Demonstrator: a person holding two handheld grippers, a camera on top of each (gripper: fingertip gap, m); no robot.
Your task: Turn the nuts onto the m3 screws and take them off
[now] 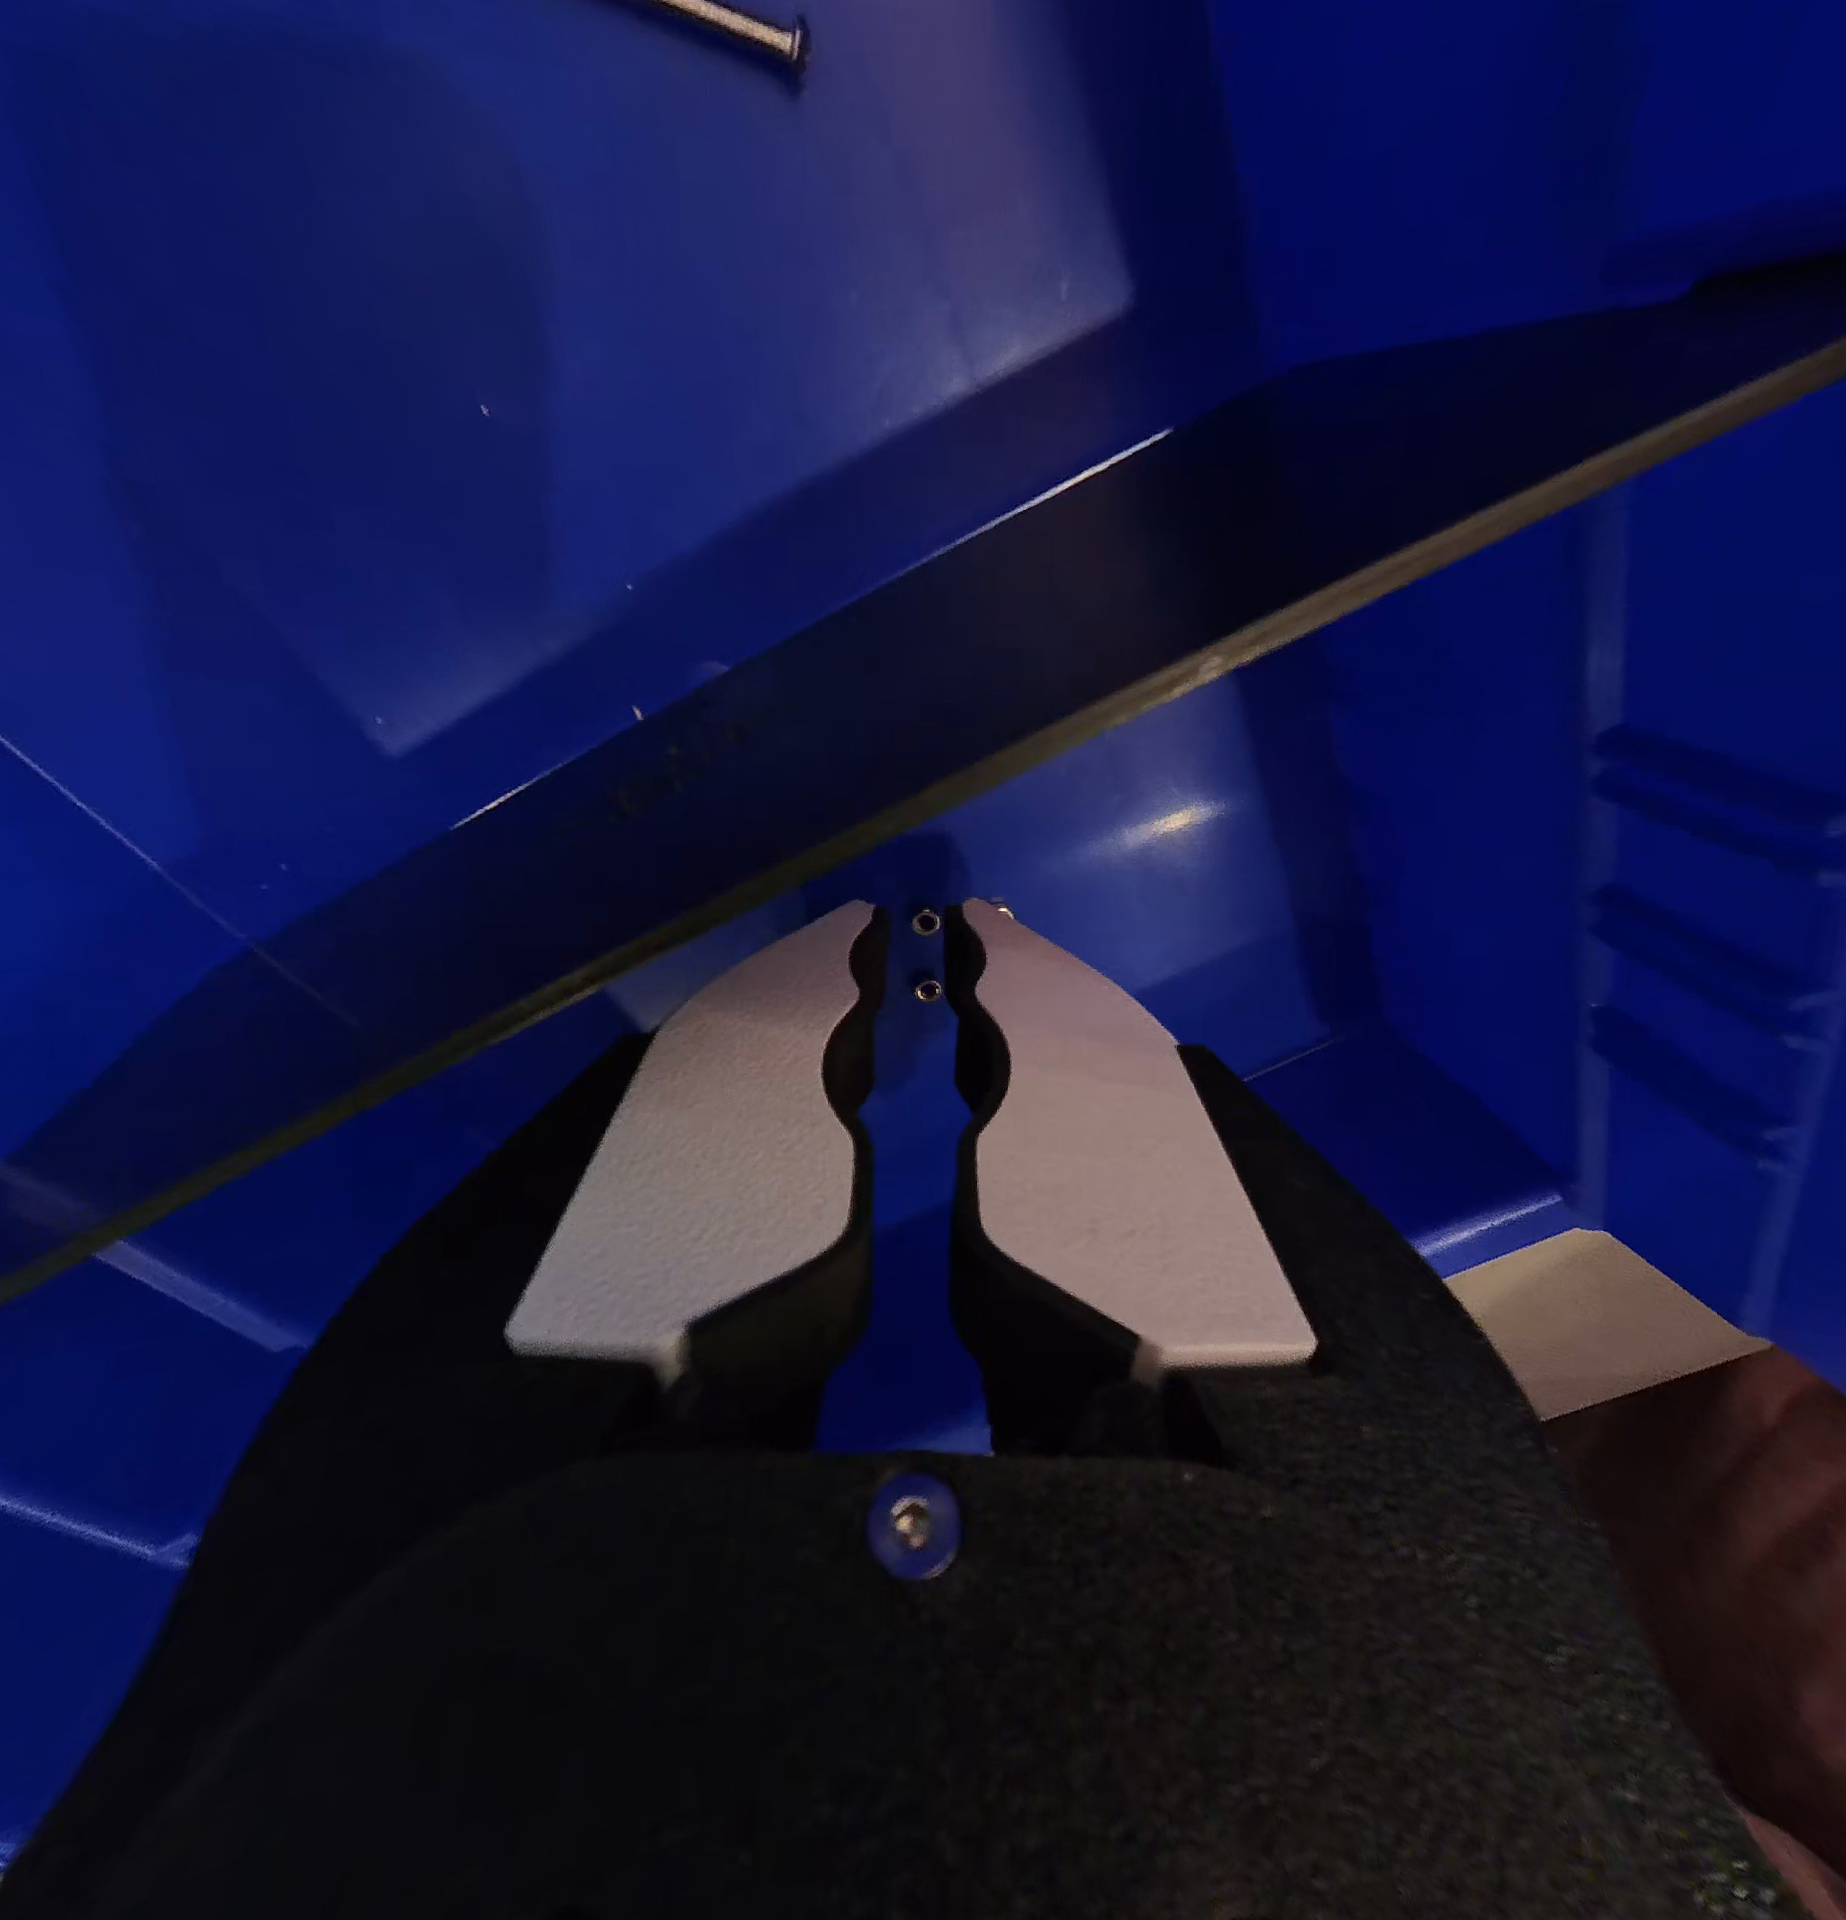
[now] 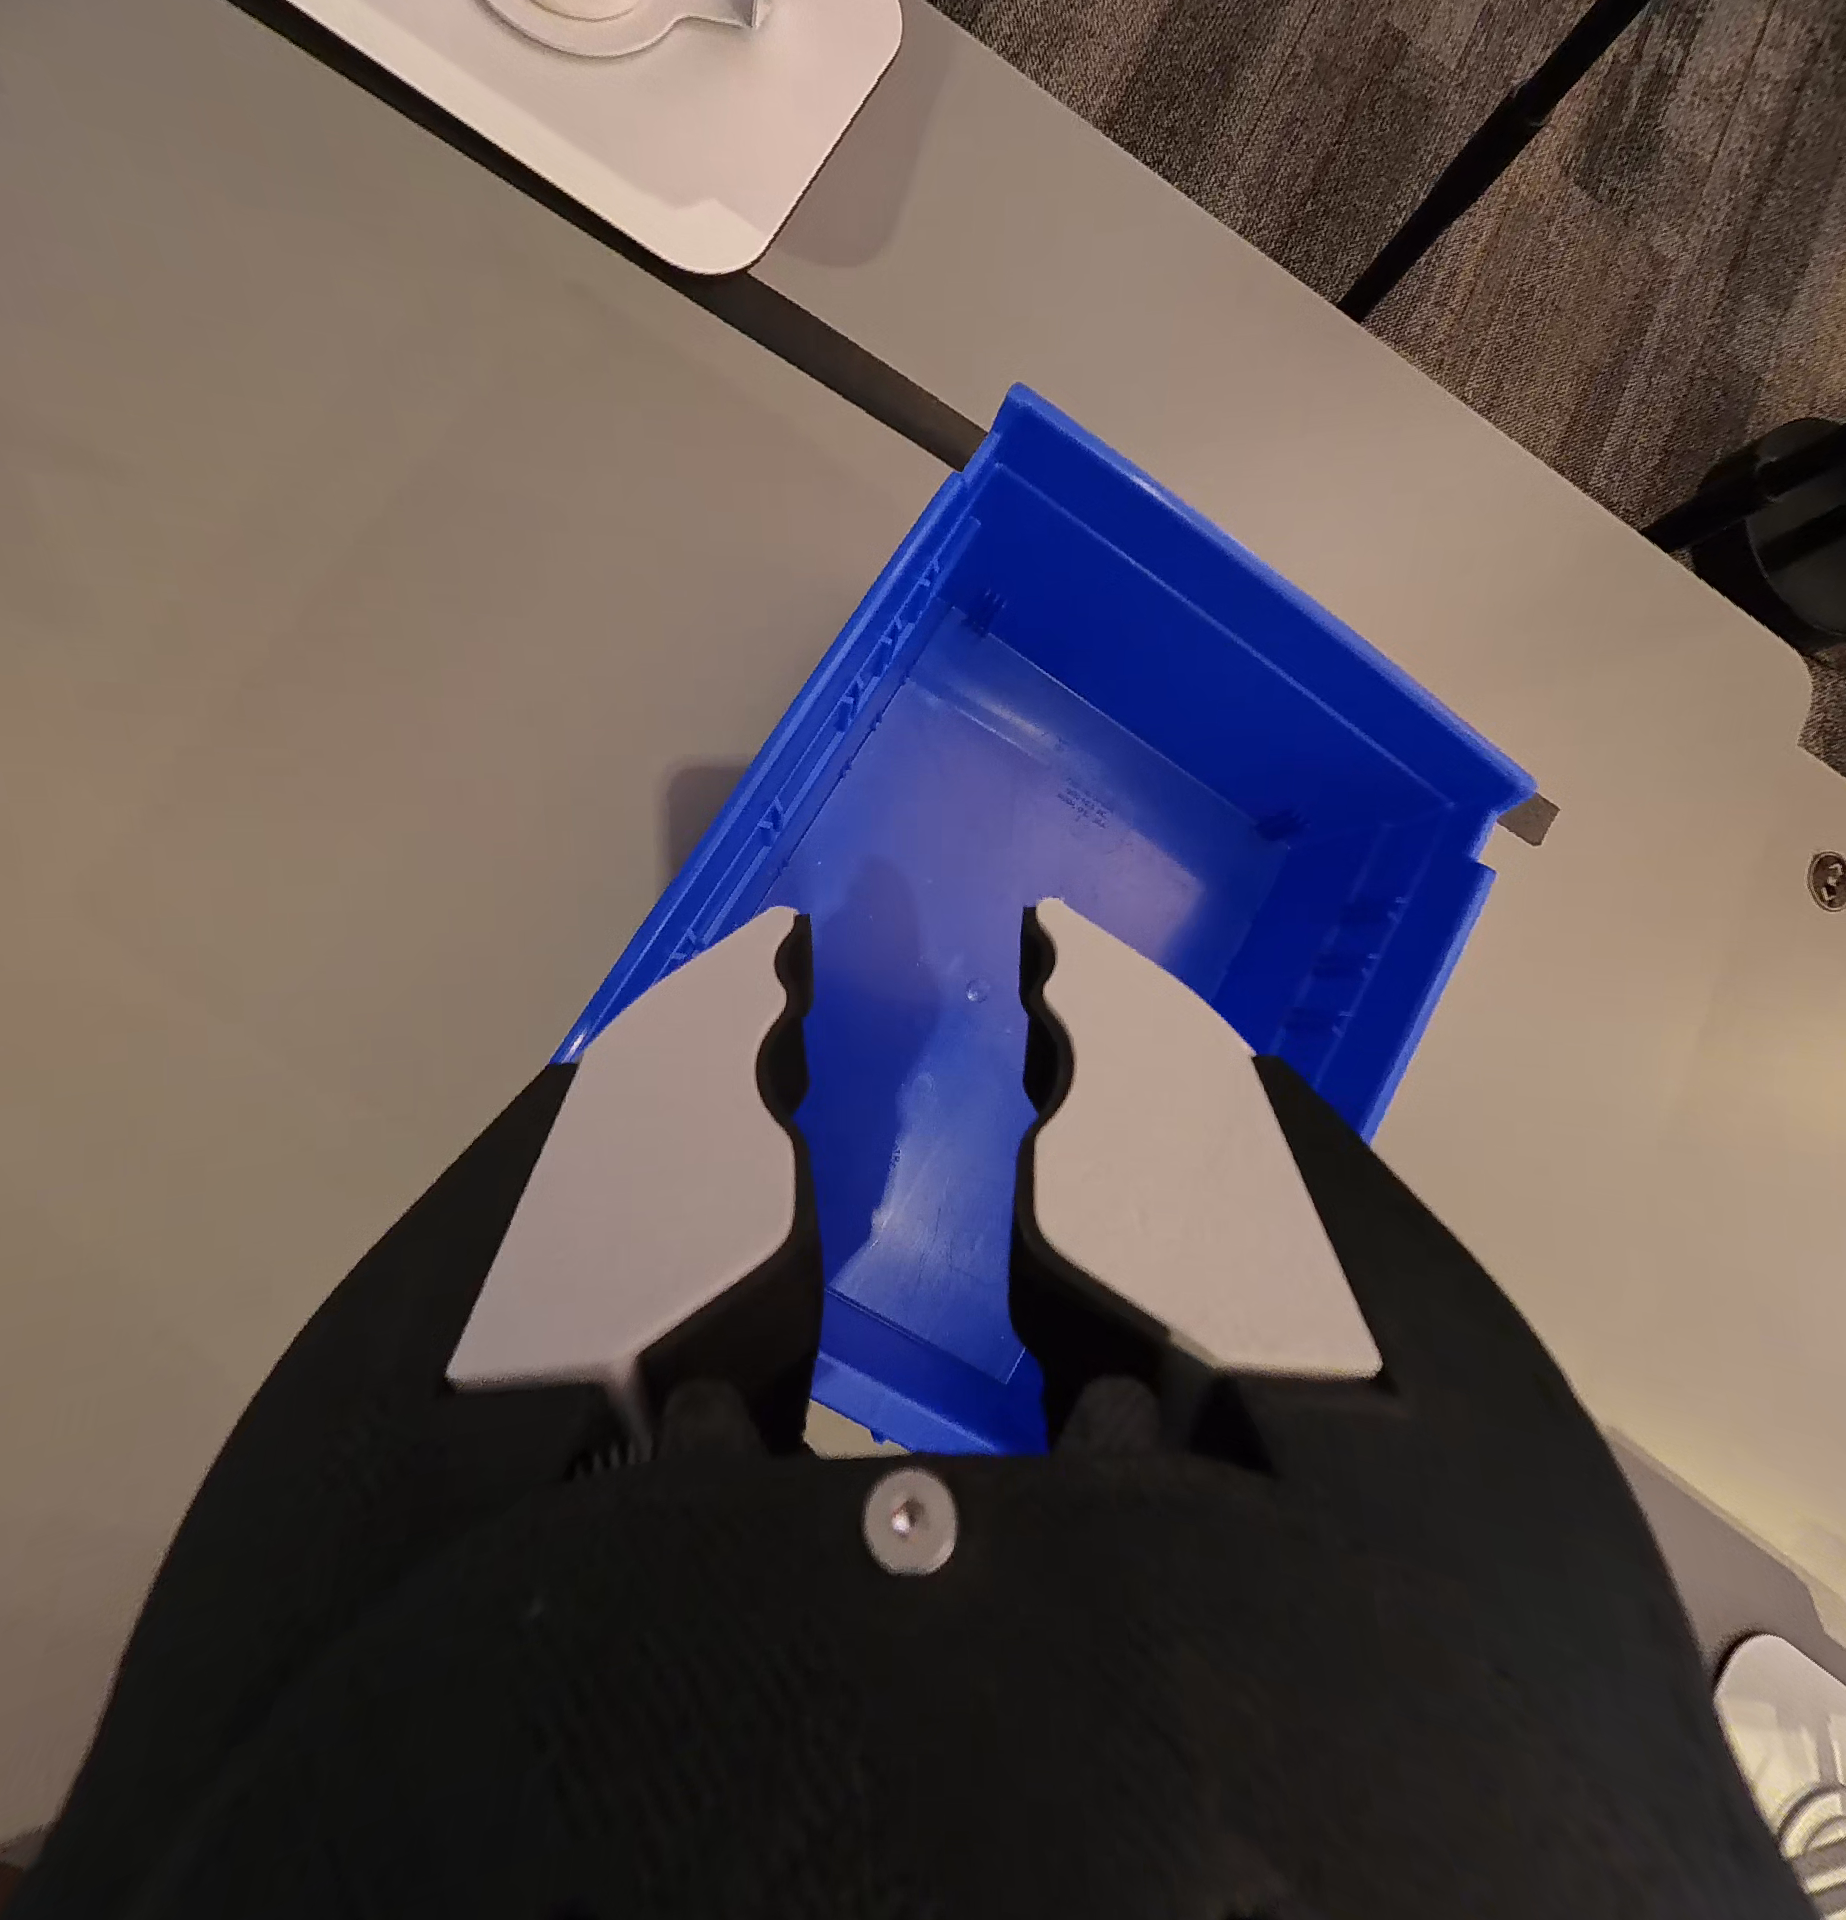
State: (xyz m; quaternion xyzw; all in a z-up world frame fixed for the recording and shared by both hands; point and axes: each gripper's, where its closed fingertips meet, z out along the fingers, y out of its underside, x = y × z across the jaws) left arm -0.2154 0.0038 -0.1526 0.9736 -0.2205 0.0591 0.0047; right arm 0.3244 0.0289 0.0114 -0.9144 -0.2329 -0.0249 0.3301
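left fingers [image 1: 865, 940] flank two nuts [image 1: 927, 922] in bin [image 1: 586, 416]

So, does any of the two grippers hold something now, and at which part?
Nothing is held. The left gripper is nearly closed around two small nuts without visibly clamping them; the right gripper is open and empty.

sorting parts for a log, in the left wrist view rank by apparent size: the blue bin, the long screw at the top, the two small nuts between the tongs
1. blue bin, fills the view
2. long screw, partly cut off by the frame
3. two nuts, tiny and alike; not ranked against each other
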